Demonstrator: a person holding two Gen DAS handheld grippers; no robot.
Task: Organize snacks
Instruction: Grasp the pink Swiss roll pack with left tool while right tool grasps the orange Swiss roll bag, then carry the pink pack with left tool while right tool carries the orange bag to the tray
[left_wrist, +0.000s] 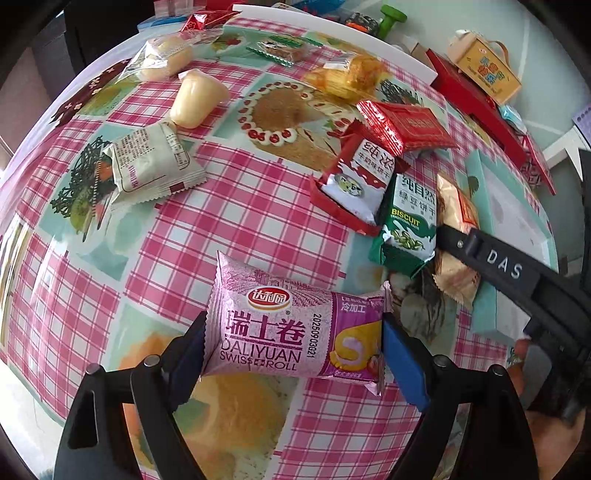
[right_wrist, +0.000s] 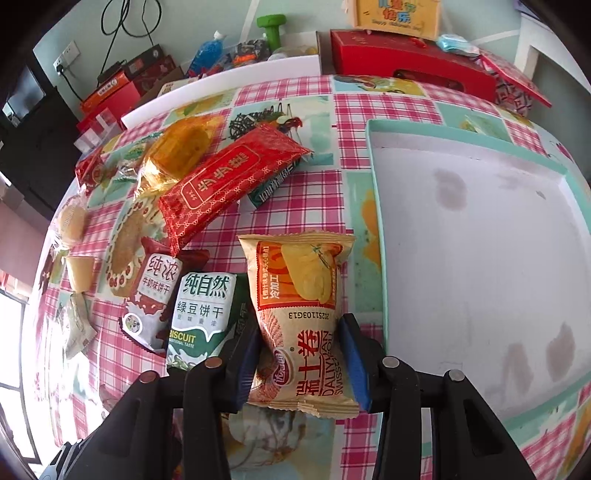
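My left gripper (left_wrist: 293, 332) is shut on a pink Swiss roll packet (left_wrist: 291, 325), held crosswise just above the checked tablecloth. My right gripper (right_wrist: 301, 354) is shut on a beige Swiss roll packet (right_wrist: 303, 314), which also shows in the left wrist view (left_wrist: 456, 240) beside the right gripper's arm. A light teal tray (right_wrist: 376, 221) with a white floor lies just right of the right gripper. A green biscuit packet (right_wrist: 199, 314) and a red-and-white biscuit packet (right_wrist: 151, 295) lie left of it.
A long red packet (right_wrist: 229, 184) and an orange-wrapped cake (right_wrist: 177, 151) lie further back. A pale packet (left_wrist: 155, 162), a jelly cup (left_wrist: 195, 99) and other snacks lie at the left. Red boxes (right_wrist: 410, 62) and a yellow box (left_wrist: 484, 70) stand at the table's back edge.
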